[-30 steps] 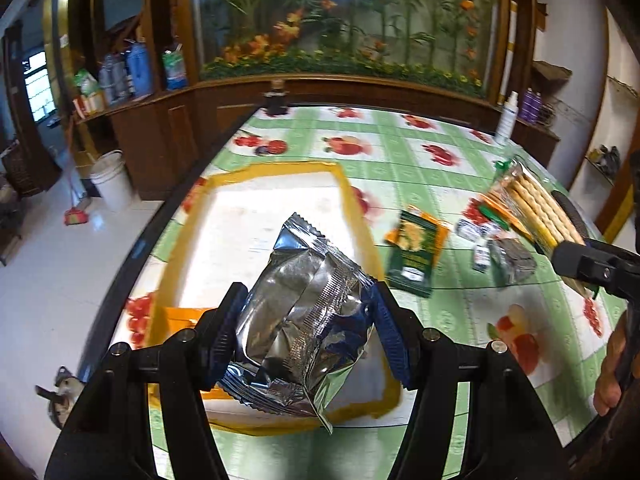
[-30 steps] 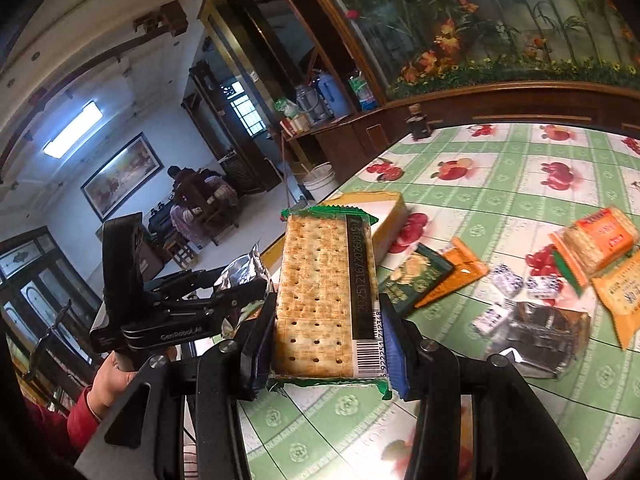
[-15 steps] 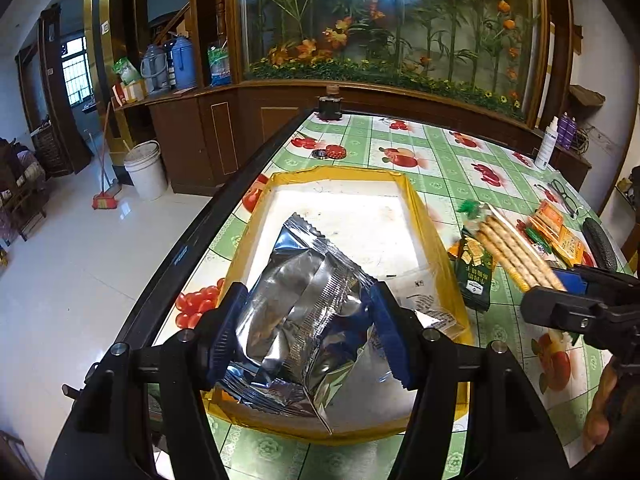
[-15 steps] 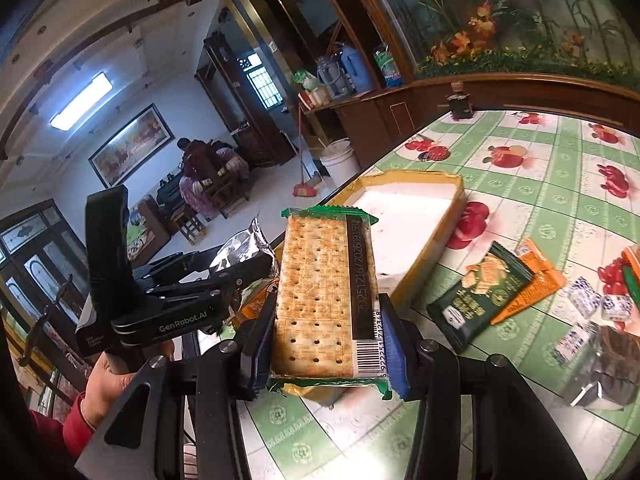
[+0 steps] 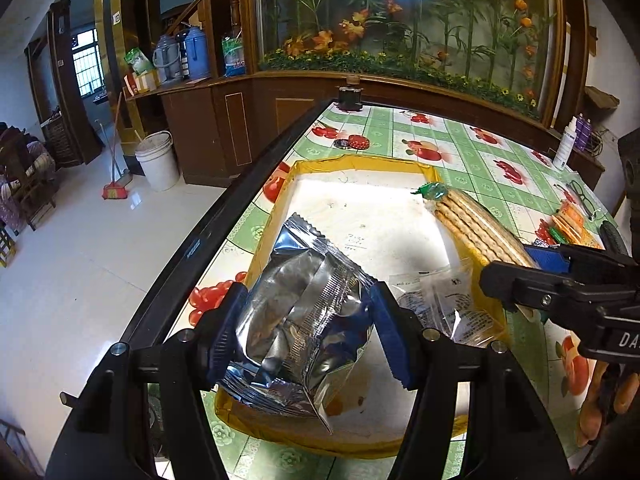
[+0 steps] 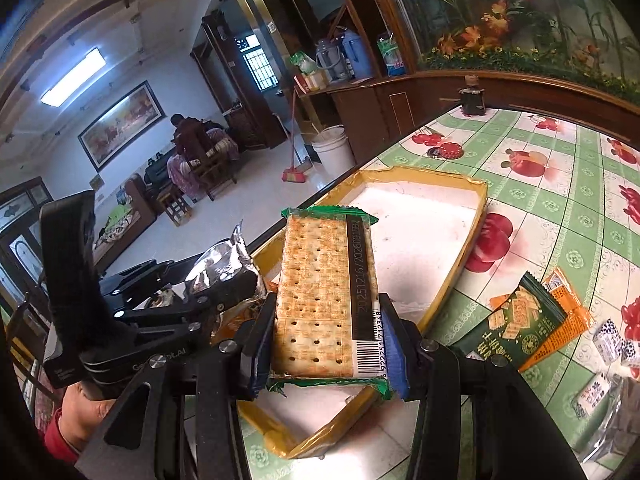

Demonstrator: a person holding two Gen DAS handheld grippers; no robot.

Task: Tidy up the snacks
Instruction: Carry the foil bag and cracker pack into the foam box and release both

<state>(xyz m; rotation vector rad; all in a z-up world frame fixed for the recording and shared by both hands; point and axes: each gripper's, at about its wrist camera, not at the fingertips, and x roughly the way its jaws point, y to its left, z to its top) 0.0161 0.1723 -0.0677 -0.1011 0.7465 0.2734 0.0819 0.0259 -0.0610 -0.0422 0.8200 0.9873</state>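
Observation:
My left gripper [image 5: 308, 336] is shut on a crinkled silver foil snack bag [image 5: 300, 320], held over the near end of a shallow yellow-rimmed tray [image 5: 356, 162] with a white floor. My right gripper [image 6: 326, 344] is shut on a clear-wrapped cracker pack [image 6: 320, 292] with green ends. That cracker pack [image 5: 472, 224] hangs above the tray's right rim in the left wrist view. Two clear small packets [image 5: 444, 304] lie inside the tray at its right side. The left gripper with its foil bag [image 6: 224, 260] shows at left in the right wrist view.
Loose snacks lie on the fruit-patterned tablecloth right of the tray: a dark green cracker pouch [image 6: 516, 320], orange packets [image 6: 568, 312], small black-and-white packets [image 6: 612, 340]. A dark jar [image 5: 350, 98] stands at the table's far end. The table's black edge [image 5: 224, 216] runs along the tray's left.
Both grippers have moved left over the tray, still holding their snacks. The cracker pack now hangs over the tray's right rim instead of over the tablecloth.

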